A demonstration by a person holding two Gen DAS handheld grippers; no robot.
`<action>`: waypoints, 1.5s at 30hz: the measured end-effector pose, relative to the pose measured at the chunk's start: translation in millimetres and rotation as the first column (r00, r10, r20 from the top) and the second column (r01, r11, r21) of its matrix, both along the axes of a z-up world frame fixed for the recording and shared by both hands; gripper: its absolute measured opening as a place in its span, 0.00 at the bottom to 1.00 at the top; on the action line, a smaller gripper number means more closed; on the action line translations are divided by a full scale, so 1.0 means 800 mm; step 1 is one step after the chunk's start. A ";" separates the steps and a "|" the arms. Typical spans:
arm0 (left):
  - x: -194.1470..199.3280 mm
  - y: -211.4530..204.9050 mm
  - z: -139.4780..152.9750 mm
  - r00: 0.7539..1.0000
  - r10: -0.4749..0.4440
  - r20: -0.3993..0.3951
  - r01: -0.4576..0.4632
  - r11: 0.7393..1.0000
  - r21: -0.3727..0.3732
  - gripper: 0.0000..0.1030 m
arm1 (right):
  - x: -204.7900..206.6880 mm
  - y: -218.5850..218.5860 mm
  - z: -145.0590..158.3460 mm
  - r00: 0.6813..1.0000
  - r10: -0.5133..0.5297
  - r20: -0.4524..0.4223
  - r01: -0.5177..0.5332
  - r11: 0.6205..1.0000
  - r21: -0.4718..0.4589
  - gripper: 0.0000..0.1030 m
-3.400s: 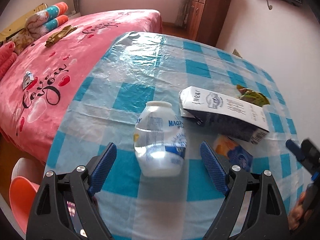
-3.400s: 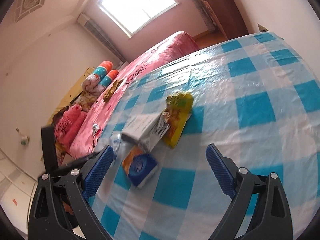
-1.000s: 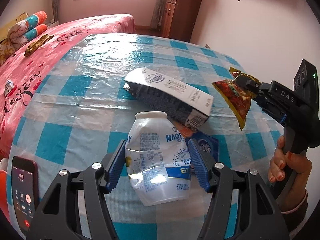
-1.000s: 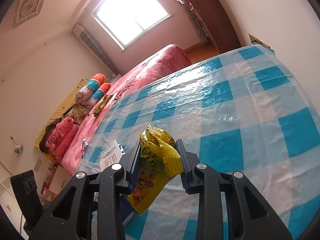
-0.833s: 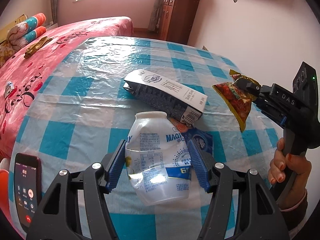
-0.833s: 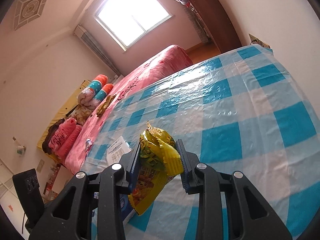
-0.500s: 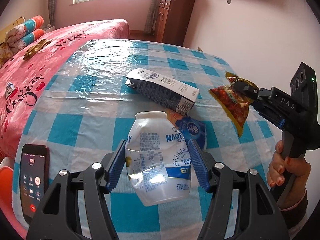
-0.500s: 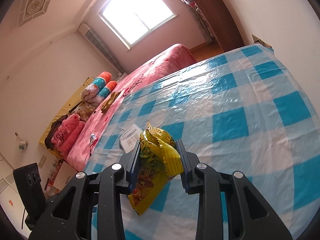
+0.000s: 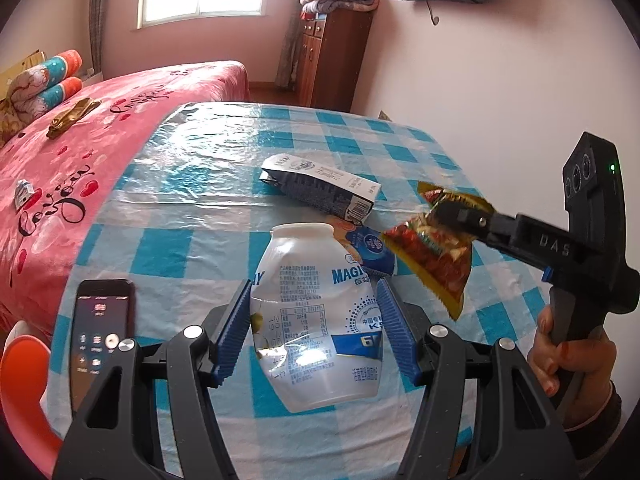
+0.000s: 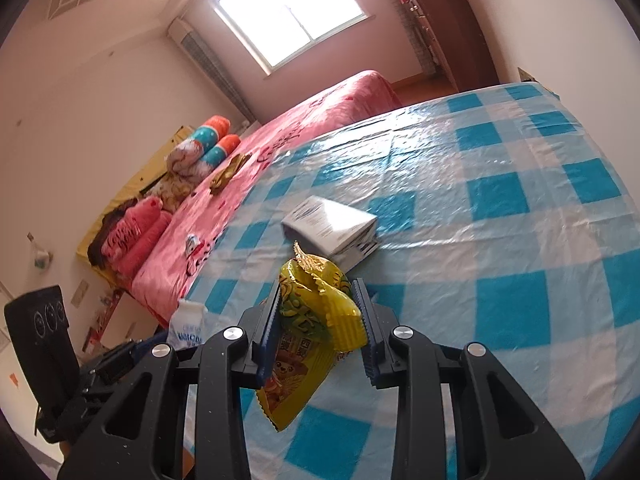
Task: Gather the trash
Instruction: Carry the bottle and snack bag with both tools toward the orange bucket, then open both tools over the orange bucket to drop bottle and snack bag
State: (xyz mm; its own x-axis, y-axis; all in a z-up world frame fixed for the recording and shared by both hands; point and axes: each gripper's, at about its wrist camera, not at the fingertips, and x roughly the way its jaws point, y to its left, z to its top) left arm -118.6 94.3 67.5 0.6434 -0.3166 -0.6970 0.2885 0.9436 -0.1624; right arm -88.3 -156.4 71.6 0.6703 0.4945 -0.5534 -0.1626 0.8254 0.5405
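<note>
My left gripper (image 9: 316,304) is shut on a crushed clear plastic bottle (image 9: 316,320) with a white and blue label, held above the table's near edge. My right gripper (image 10: 316,300) is shut on a crumpled yellow snack wrapper (image 10: 312,320), held in the air; from the left wrist view the wrapper (image 9: 436,248) hangs at the right. A flattened grey and white milk carton (image 9: 320,188) lies on the blue checked tablecloth (image 9: 200,184). A small orange and blue packet (image 9: 368,246) lies beside the carton. The bottle also shows in the right wrist view (image 10: 188,324).
A phone (image 9: 100,328) with a lit screen lies at the table's near left. A pink bed (image 9: 72,152) stands left of the table. An orange stool (image 9: 24,392) is at the lower left. A wooden cabinet (image 9: 332,60) stands by the far wall.
Both grippers closed, the left on the bottle and the right on the wrapper, and have lifted and drawn back from the table. The carton and packet look farther away now.
</note>
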 end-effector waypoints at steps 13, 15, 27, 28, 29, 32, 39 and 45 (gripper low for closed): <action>-0.025 0.080 0.021 0.997 0.072 0.042 -0.069 0.996 -0.055 0.61 | -0.012 0.068 0.042 0.997 0.081 0.012 -0.080 0.995 -0.054 0.34; -0.028 0.092 0.022 0.995 0.090 0.045 -0.087 0.994 -0.063 0.61 | -0.012 0.079 0.047 0.995 0.094 0.014 -0.094 0.994 -0.058 0.34; -0.050 0.182 0.027 0.968 0.246 0.057 -0.240 0.966 -0.094 0.61 | 0.001 0.161 0.057 0.971 0.238 0.000 -0.237 0.968 -0.076 0.34; -0.051 0.192 0.026 0.963 0.265 0.054 -0.259 0.961 -0.095 0.61 | 0.003 0.170 0.057 0.967 0.256 -0.006 -0.256 0.964 -0.076 0.34; -0.052 0.199 0.024 0.959 0.278 0.053 -0.272 0.957 -0.095 0.61 | 0.004 0.178 0.057 0.963 0.271 -0.010 -0.271 0.960 -0.078 0.34; -0.056 0.221 0.023 0.946 0.321 0.049 -0.316 0.944 -0.094 0.61 | 0.008 0.204 0.058 0.948 0.317 -0.020 -0.317 0.945 -0.081 0.34; -0.074 0.282 0.016 0.901 0.431 0.040 -0.427 0.900 -0.083 0.61 | 0.013 0.277 0.070 0.899 0.437 -0.022 -0.437 0.895 -0.089 0.34; -0.095 0.348 -0.001 0.836 0.548 0.013 -0.547 0.835 -0.062 0.61 | 0.009 0.355 0.081 0.835 0.551 -0.015 -0.549 0.828 -0.114 0.34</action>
State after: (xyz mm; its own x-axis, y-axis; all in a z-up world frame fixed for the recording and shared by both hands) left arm -195.0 372.4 66.6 0.7422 0.0572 -0.6677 -0.2672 0.9390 -0.2166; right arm -81.2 127.3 136.1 0.3158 0.7213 -0.6164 -0.6157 0.6501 0.4452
